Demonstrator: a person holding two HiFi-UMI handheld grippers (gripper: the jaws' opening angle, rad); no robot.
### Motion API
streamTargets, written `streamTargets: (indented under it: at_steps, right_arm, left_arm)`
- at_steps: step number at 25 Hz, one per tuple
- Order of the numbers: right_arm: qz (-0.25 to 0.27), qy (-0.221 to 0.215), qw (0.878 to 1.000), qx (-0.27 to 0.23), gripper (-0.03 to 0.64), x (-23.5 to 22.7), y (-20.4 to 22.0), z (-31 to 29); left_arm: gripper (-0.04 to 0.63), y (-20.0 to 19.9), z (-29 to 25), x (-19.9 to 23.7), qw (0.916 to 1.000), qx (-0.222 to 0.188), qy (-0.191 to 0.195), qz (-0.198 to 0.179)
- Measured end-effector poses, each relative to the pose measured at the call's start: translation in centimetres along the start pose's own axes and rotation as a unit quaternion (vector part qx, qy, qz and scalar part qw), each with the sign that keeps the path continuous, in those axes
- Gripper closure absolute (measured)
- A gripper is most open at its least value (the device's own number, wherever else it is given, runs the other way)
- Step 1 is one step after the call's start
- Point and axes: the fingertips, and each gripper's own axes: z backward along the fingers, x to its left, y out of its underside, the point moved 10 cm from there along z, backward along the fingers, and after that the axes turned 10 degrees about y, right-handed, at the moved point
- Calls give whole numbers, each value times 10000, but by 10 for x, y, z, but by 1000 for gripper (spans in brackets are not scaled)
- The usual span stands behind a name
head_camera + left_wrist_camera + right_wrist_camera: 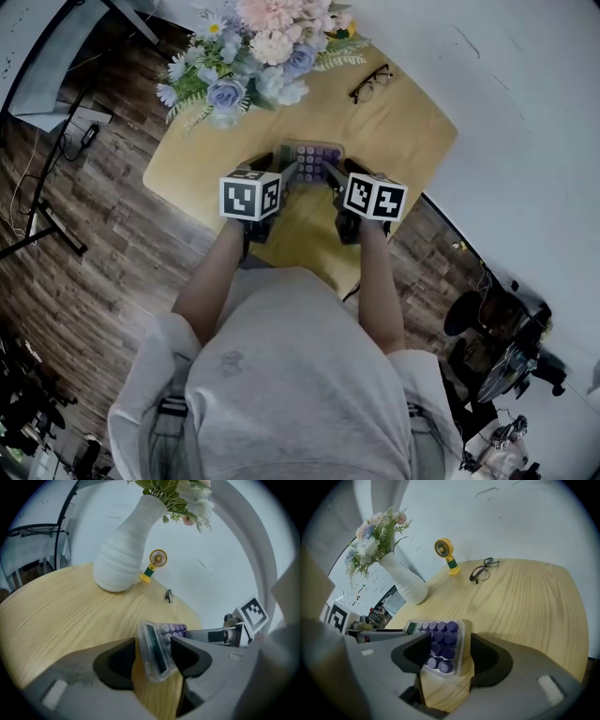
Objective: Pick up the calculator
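Two grippers straddle the calculator (314,161), which lies on the wooden table (412,131) at 6 o'clock from the flowers (262,47). The left gripper (153,641) view shows its display end between wide-open jaws, unclamped; the right gripper (450,637) view shows its purple keys likewise, plus a small fan (445,550) that the head view misses

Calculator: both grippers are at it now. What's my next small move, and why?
Probably close both together. Open jaws of the left gripper straddle the calculator at its display end, those of the right gripper its purple-key end; no pad seems to press on it, so lifting now would leave it on the table.
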Motion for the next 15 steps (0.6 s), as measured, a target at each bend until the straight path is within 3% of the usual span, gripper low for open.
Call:
streamTargets:
  at_steps: [4,8,15]
  right_arm:
    - [-178,-230,9996,72,348,-4,1,-3]
    - [-477,-585,9971,20,400,-4,3,-5]
    - [-441,-532,9976,-104,402,0,6,-1]
  left_arm:
    - [356,2,-3,1,10000,30,24,6]
    - [370,-4,-1,-2,9999,0,85,-98]
    - [373,-5,2,-5,9998,19,41,-218]
